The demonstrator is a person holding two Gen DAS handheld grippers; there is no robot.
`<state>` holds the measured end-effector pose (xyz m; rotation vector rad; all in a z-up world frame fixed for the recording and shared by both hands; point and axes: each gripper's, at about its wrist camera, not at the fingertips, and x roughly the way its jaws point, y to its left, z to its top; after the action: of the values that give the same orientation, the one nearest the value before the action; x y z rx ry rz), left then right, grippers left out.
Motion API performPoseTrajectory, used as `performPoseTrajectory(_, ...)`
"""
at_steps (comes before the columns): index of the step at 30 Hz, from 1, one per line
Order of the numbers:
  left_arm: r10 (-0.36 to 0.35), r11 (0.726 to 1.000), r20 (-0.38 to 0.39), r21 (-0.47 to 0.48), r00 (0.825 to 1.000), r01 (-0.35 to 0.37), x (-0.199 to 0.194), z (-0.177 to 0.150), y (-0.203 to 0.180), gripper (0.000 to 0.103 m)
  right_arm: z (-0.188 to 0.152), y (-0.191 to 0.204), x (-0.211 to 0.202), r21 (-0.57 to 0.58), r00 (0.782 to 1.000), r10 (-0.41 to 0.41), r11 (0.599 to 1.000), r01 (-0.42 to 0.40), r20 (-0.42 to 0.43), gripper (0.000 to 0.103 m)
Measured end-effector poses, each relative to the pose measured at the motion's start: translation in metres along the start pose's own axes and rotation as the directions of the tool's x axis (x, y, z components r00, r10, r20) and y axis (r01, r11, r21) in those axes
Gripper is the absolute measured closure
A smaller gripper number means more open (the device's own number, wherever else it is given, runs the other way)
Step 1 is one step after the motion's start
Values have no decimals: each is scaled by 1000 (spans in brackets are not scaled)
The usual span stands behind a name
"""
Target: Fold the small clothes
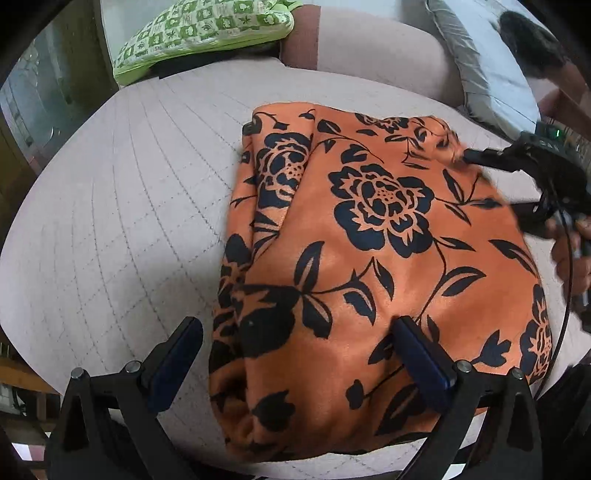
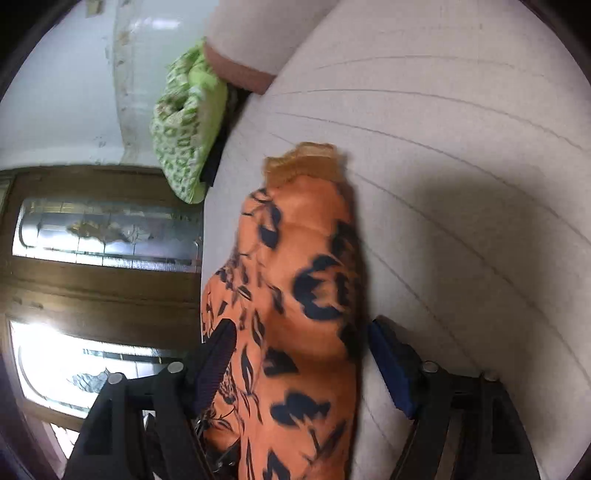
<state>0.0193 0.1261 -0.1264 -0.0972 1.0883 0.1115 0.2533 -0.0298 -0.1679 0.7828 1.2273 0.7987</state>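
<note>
Pale quilted cushion surface (image 1: pixel 122 206), stitched in a faint grid, carrying everything. Directly on it, from centre out toward 4 o'clock in the left wrist view: orange cloth (image 1: pixel 354 258) with black flower print, folded over on itself, extra layers showing along its 9 o'clock edge. At 11 o'clock, near the surface's far edge and well apart from the cloth: green-and-white patterned bundle (image 1: pixel 207 33). At 1 o'clock, grey pillow (image 1: pixel 476 62) along the far side.

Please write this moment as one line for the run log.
garment: orange floral cloth on quilted cushion | left gripper: open over near edge | right gripper: open, cloth between jaws
</note>
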Motion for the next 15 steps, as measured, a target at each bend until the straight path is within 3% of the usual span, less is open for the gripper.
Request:
performPoseTrajectory(1, 7, 1000, 4, 7, 1000, -7, 1, -1, 0, 0, 0, 10, 0, -18, 1000, -12, 1000, 12, 2, 70)
performPoseTrajectory(4, 8, 1000, 15, 15, 1000, -8, 2, -1, -6, 0, -7, 28, -2, -112, 995, -92, 989, 96, 34, 72)
performPoseTrajectory(6, 13, 1000, 13, 19, 1000, -13, 1, -1, -9, 0, -8, 13, 7, -84, 978, -206, 975, 207, 20, 62)
performPoseTrajectory(7, 13, 1000, 15, 21, 1000, -13, 1, 0, -8, 0, -10, 4, 6, -33, 989, -144, 989, 145, 19, 54)
performPoseTrajectory(8, 12, 1000, 16, 21, 1000, -12, 0, 0, -8, 0, -12, 3, 0, 3, 993, -113, 994, 113, 26, 40)
performPoseTrajectory(9, 9, 1000, 19, 20, 1000, -9, 0, 1, -8, 0, -16, 6, -8, 25, 996, -84, 996, 83, 41, 34)
performPoseTrajectory(11, 0, 1000, 21, 9, 1000, 0, 0, 2, -6, 0, -31, 22, -28, -24, 998, -3, 1000, 5, 69, 31)
performPoseTrajectory(15, -20, 1000, 24, -12, 1000, 21, 3, 0, -6, 0, -72, 25, -42, 1, 999, 38, 999, -38, -22, 30)
